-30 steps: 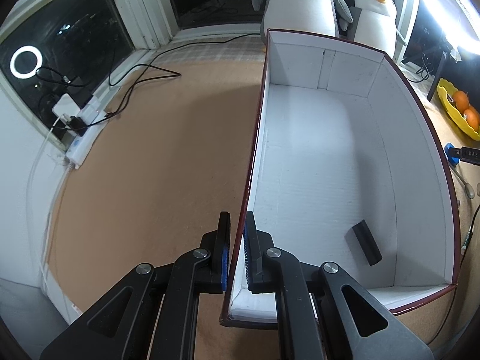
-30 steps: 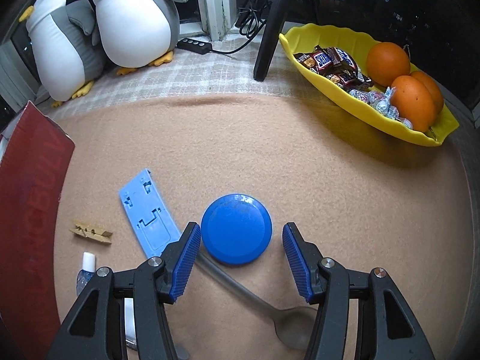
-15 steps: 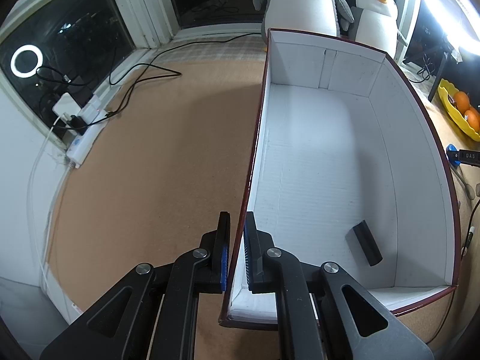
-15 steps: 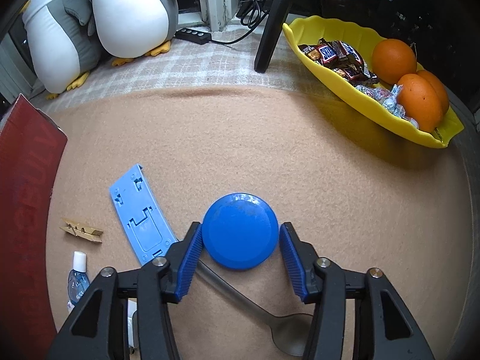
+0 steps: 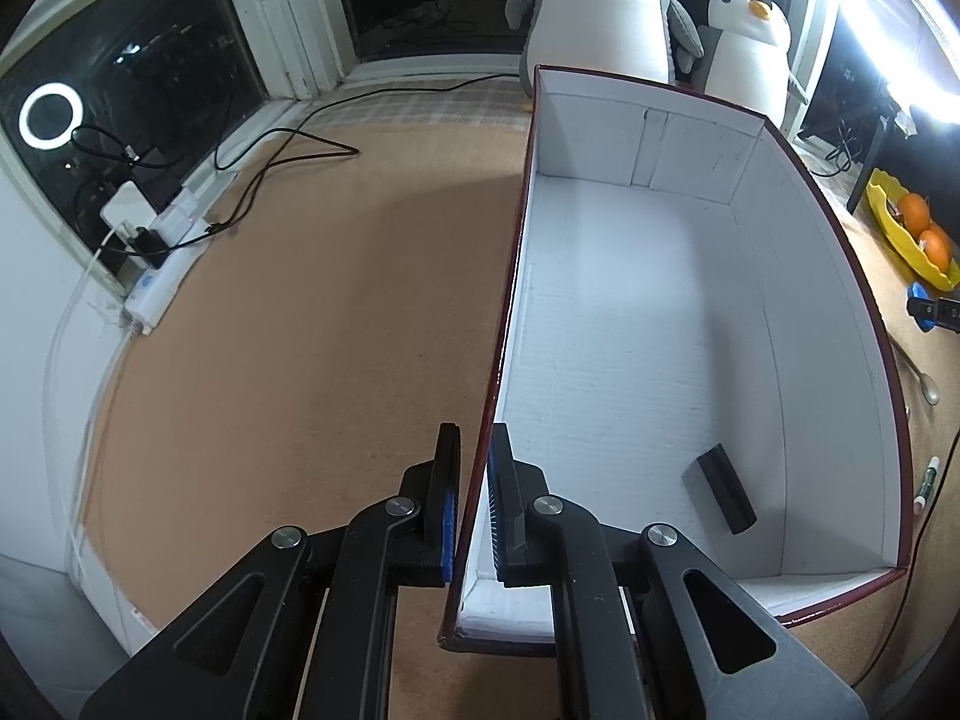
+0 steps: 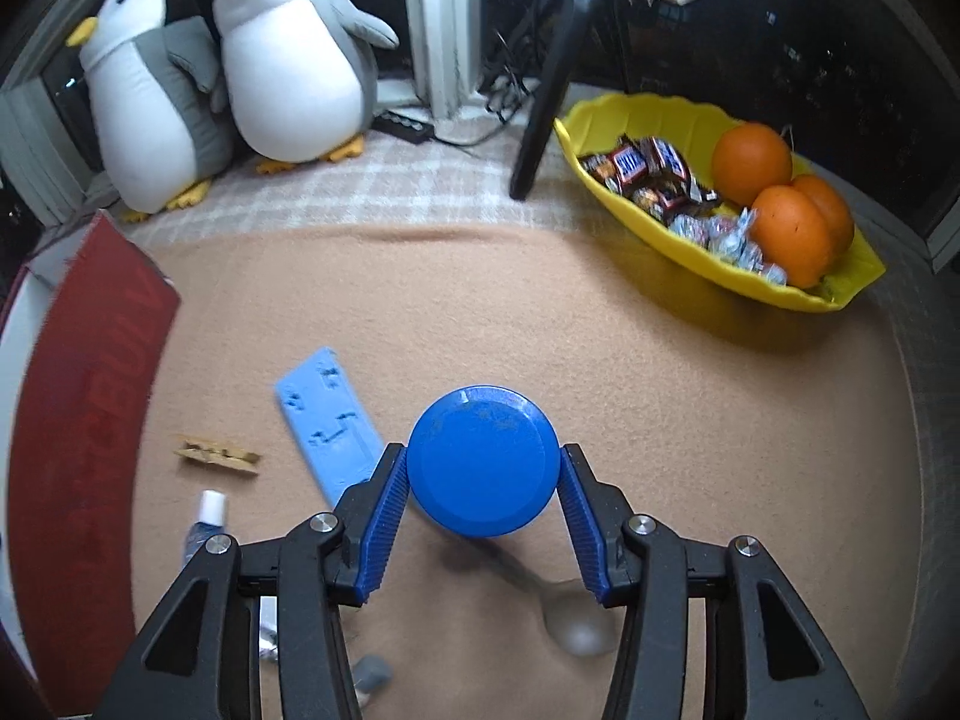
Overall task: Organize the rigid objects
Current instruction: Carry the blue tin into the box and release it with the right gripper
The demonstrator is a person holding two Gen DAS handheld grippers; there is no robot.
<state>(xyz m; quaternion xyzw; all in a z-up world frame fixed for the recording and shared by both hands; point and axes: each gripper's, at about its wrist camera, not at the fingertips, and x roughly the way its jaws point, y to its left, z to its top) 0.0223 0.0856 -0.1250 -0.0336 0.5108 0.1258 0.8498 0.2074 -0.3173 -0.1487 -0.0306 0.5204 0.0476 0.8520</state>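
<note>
Between right gripper fingers, round glossy blue lid

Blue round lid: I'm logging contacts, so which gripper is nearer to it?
Right. The right gripper has its pads pressed on both sides of the blue round lid. The left gripper is clamped on the box wall, away from it.

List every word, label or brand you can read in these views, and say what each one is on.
Large raised letters run along the red outer wall of the box: too blurred to read.
Printed wrappers on the candy bars in the yellow bowl: too small to read.
Label on the small bottle: unreadable.
Marker beside the box: print too small.
</note>
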